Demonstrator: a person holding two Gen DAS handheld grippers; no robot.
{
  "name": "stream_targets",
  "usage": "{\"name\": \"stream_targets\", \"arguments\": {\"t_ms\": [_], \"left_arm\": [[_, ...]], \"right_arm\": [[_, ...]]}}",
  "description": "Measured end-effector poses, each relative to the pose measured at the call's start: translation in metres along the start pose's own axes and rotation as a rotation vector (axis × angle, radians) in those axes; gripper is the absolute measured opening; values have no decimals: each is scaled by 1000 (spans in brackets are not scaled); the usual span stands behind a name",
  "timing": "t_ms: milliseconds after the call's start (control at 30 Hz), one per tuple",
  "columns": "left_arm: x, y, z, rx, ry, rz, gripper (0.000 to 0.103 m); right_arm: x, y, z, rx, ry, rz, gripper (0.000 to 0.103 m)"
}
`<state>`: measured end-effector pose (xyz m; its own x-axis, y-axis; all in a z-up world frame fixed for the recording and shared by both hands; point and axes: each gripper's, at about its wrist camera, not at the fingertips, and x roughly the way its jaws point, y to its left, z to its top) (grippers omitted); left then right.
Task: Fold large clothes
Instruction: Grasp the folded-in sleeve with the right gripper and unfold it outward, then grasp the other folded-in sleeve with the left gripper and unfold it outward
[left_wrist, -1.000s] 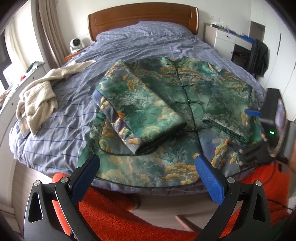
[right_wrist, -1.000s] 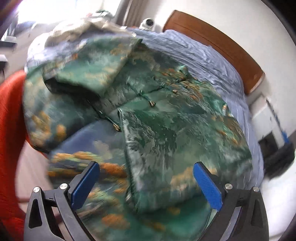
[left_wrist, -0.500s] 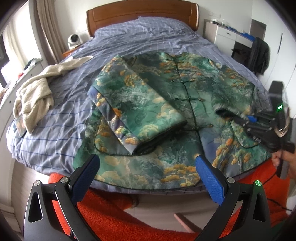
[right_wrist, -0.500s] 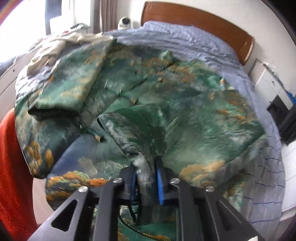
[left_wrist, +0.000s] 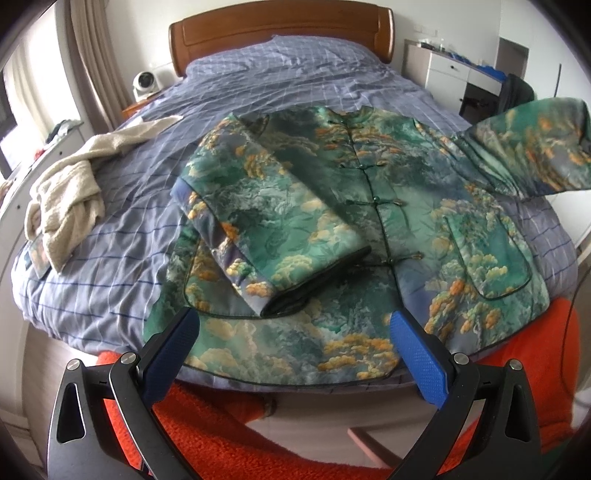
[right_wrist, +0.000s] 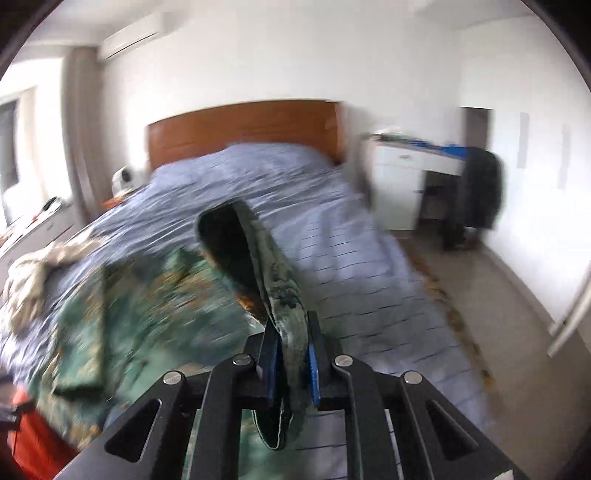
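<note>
A green brocade jacket (left_wrist: 369, 206) with orange cloud patterns lies face up on the bed (left_wrist: 295, 74). One sleeve (left_wrist: 280, 229) is folded across its front. The other sleeve (left_wrist: 532, 151) is lifted off the bed and stretched out to the right. My right gripper (right_wrist: 291, 354) is shut on that sleeve's cuff (right_wrist: 273, 273), whose dark opening gapes in front of the camera. My left gripper (left_wrist: 293, 343) hangs open above the jacket's hem at the foot of the bed, holding nothing.
A cream towel (left_wrist: 70, 192) lies crumpled on the bed's left side. An orange rug (left_wrist: 258, 435) covers the floor below the foot of the bed. A white desk (right_wrist: 406, 177) with a dark chair (right_wrist: 476, 192) stands to the right, a nightstand with a small camera (left_wrist: 146, 83) to the left.
My right gripper closed on the cuff of the right sleeve, then rose and swung out to the right, pulling the sleeve up off the jacket. The left gripper stayed in place.
</note>
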<state>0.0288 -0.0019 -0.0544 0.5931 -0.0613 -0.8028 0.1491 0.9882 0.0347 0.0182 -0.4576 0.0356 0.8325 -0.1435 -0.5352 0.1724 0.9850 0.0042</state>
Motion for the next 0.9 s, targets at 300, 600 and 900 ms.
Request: {"name": "stream_targets", "arguments": {"t_ms": [300, 600, 900], "left_arm": [[-8, -3, 2, 19, -20, 22, 103], [1, 9, 2, 89, -18, 103, 103], [31, 33, 13, 289, -46, 15, 103]], "right_arm": [[55, -138, -5, 185, 114, -227, 13], [93, -234, -82, 307, 289, -491, 40], [46, -192, -117, 307, 276, -449, 41]]}}
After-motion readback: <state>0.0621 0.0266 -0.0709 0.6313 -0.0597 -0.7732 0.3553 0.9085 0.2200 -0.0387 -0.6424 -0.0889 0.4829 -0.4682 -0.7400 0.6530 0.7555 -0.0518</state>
